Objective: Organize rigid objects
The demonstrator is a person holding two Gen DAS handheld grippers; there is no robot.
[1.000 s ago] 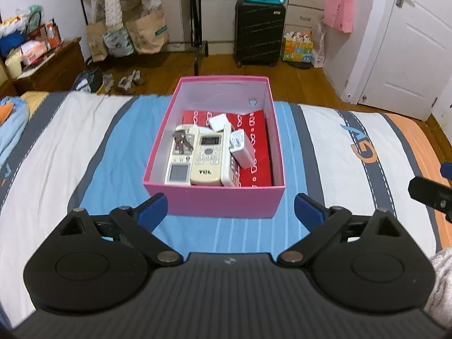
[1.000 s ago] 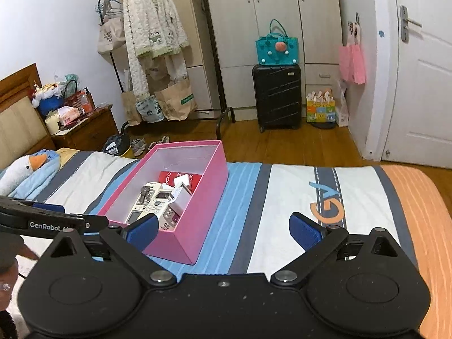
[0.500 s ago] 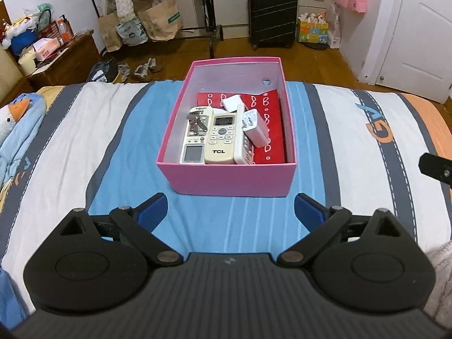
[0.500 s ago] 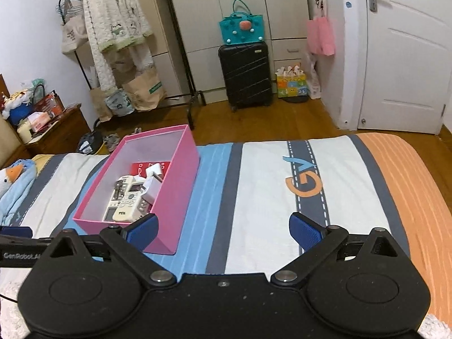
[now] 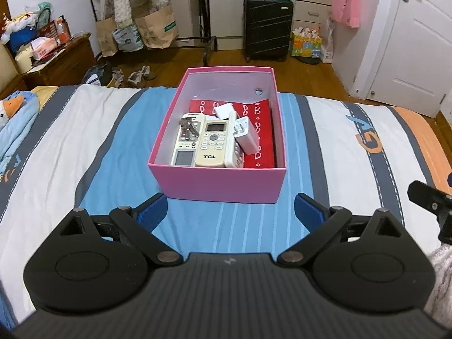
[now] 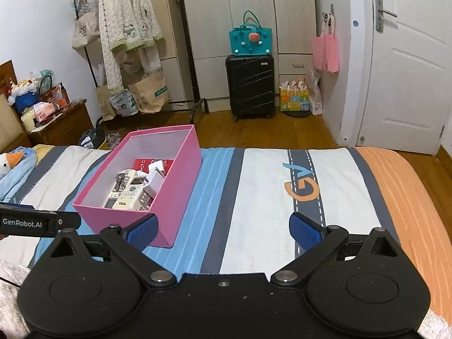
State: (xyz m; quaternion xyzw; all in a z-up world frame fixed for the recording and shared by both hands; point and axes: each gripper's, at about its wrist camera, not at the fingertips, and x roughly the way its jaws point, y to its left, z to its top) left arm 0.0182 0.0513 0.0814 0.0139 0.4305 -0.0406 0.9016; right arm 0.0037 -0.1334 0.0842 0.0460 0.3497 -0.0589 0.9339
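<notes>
A pink box [image 5: 217, 186] stands on the striped bed. Inside lie two white remotes [image 5: 212, 147], a bunch of keys [image 5: 188, 128], white chargers [image 5: 245, 138] and a red packet [image 5: 261, 130]. My left gripper [image 5: 229, 212] is open and empty, just in front of the box's near wall. My right gripper [image 6: 223, 230] is open and empty, to the right of the box [image 6: 180, 180], over the bedspread. The right gripper's edge shows in the left wrist view [image 5: 429, 197].
The striped bedspread [image 6: 268, 192] stretches to the right of the box. A blue duck plush [image 5: 17, 118] lies at the left edge. Beyond the bed are a nightstand [image 5: 56, 62], a black suitcase [image 6: 250, 87], a clothes rack and a white door [image 6: 409, 65].
Both grippers have drawn back and risen a little from the box; the views keep shifting. The box and its contents have not moved. Both stay open.
</notes>
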